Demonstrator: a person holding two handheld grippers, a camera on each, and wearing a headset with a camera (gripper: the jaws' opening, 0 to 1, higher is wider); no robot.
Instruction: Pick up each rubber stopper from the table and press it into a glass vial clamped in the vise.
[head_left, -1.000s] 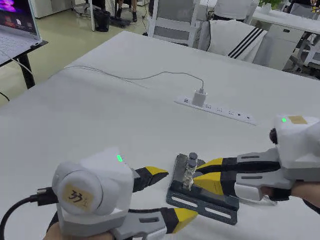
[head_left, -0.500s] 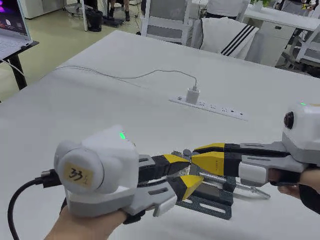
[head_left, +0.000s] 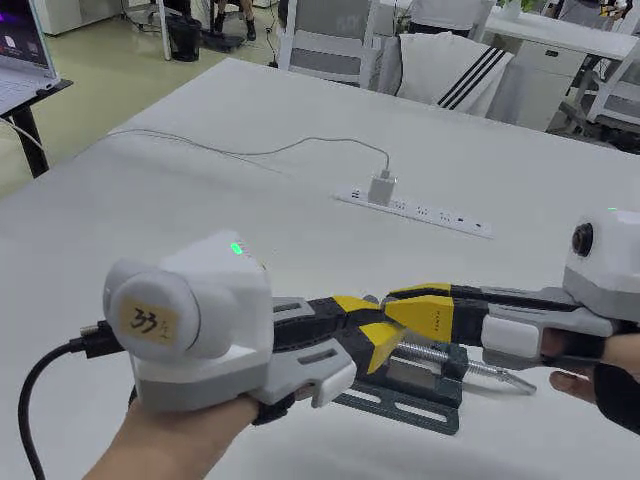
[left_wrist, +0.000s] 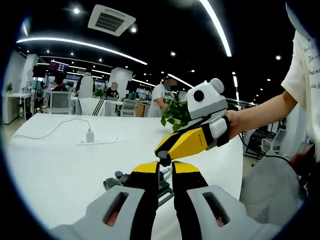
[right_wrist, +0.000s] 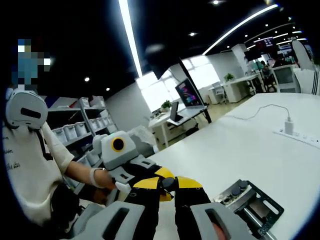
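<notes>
Found both grippers raised above the vise (head_left: 418, 388), meeting tip to tip.

Right gripper (right_wrist: 172, 186): reaching in from the right of the vise, clamped on a small dark stopper (right_wrist: 169, 182) at the very tips.

Left gripper (left_wrist: 167, 168): reaching in from the left of the vise, closed down to a thin slit. Yellow tips just under the stopper, against or just beside the right gripper's tips. Cannot tell whether also pinching the stopper.

Stopper: off the tabletop (head_left: 200, 210), in the air above the vise, apart from it.

Vise: flat on the white tabletop, screw pointing right.

Noted 2 vials (right_wrist: 243, 186) upright in the vise, side by side, dark at the top. Too small to tell more.

Behind the vise, well apart: white power strip (head_left: 435, 214) with 1 white charger (head_left: 381, 189) plugged in. Thin cable (head_left: 250, 154) trailing off to the left of it.

Left of the vise: bare hand (head_left: 190, 445) under the left gripper's body, black cord hanging from its rear.
</notes>
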